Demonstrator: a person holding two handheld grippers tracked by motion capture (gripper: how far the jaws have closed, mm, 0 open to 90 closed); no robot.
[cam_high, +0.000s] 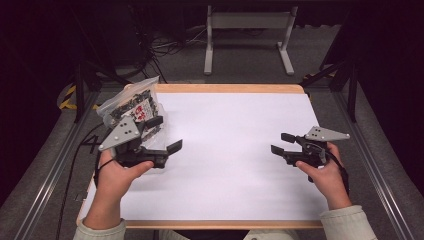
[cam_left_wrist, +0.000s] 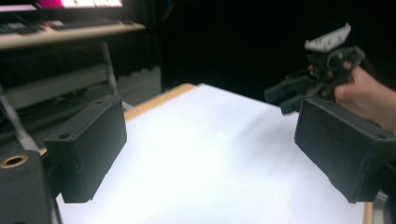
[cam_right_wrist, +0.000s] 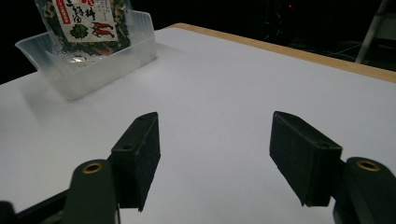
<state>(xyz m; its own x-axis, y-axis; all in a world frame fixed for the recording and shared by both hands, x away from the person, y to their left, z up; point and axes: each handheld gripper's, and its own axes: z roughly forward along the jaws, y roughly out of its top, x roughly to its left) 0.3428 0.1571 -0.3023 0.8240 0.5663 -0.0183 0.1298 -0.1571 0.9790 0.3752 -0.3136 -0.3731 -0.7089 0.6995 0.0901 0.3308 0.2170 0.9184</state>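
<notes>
As jaws gape, left hand (cam_high: 116, 172) hovers.

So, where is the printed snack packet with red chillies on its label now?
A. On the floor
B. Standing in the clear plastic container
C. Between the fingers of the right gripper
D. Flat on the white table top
B: the right gripper view shows the printed snack packet standing upright inside the clear plastic container at the table's far corner.

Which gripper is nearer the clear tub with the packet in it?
The left gripper, right beside the clear tub holding the packet at the table's far left corner; the right gripper hovers across the white sheet.
</notes>
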